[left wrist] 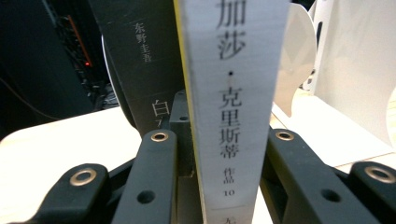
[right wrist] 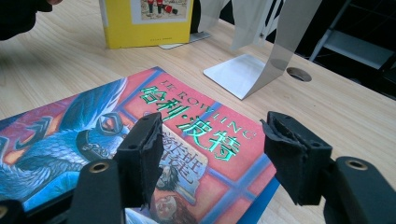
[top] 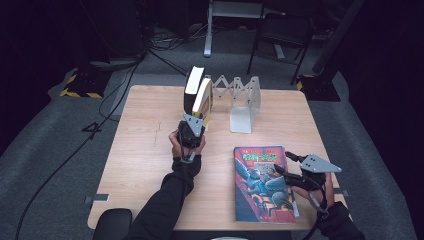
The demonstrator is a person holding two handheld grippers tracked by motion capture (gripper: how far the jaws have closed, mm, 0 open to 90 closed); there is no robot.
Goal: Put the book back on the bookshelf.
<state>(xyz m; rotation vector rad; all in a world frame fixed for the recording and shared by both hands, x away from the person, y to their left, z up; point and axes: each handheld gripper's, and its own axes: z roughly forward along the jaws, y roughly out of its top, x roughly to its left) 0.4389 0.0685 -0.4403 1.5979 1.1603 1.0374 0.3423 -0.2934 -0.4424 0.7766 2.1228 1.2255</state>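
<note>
Left gripper [left wrist: 219,154] fingers clamp a white book [left wrist: 233,93] spine reading "作品 10"; right gripper [right wrist: 210,158] fingers gape wide over the "J.K. ROWLING" book [right wrist: 140,140].

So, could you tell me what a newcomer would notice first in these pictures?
Probably the colourful illustrated paperback lying flat at the table's near right, with the right claw hovering open above it. Next, the left claw clamped on a yellow-covered, grey-spined book, held upright beside a dark book near the white folding bookstand.
</note>
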